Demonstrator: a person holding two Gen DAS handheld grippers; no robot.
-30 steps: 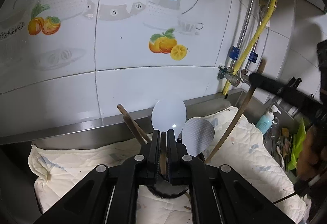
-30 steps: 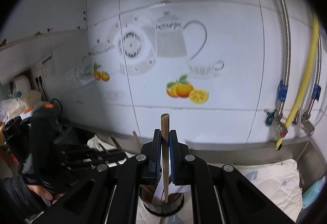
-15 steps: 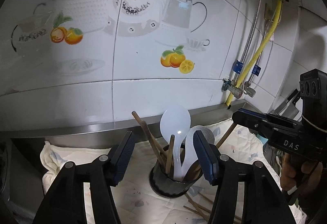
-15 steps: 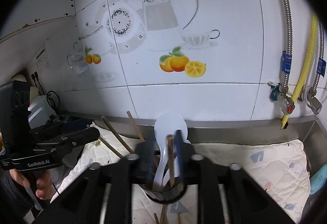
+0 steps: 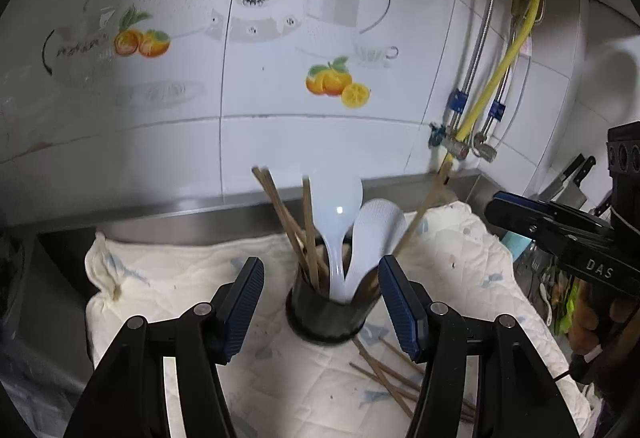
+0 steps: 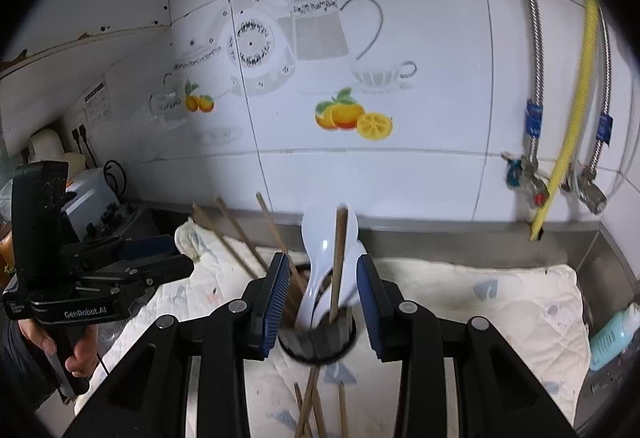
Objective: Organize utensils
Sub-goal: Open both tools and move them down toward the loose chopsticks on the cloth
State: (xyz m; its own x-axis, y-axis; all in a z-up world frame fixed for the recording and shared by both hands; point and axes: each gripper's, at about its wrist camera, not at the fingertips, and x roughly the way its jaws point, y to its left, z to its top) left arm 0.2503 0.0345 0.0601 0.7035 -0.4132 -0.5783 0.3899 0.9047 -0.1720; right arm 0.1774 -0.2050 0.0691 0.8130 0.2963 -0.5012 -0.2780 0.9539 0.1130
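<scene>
Both tools are standing with jaws apart and empty, the left tool (image 5: 320,302) and right tool (image 6: 322,296) flanking the black holder (image 5: 326,318) mid-tabletop, where chopsticks (image 5: 296,222) and white spoons (image 5: 340,222) are standing upright; loose chopsticks (image 5: 384,370) are lying beside it, apparently awaiting pickup.

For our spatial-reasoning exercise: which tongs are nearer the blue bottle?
Right. The right tongs sit just left of the blue bottle; the left tongs are farther left.
</scene>
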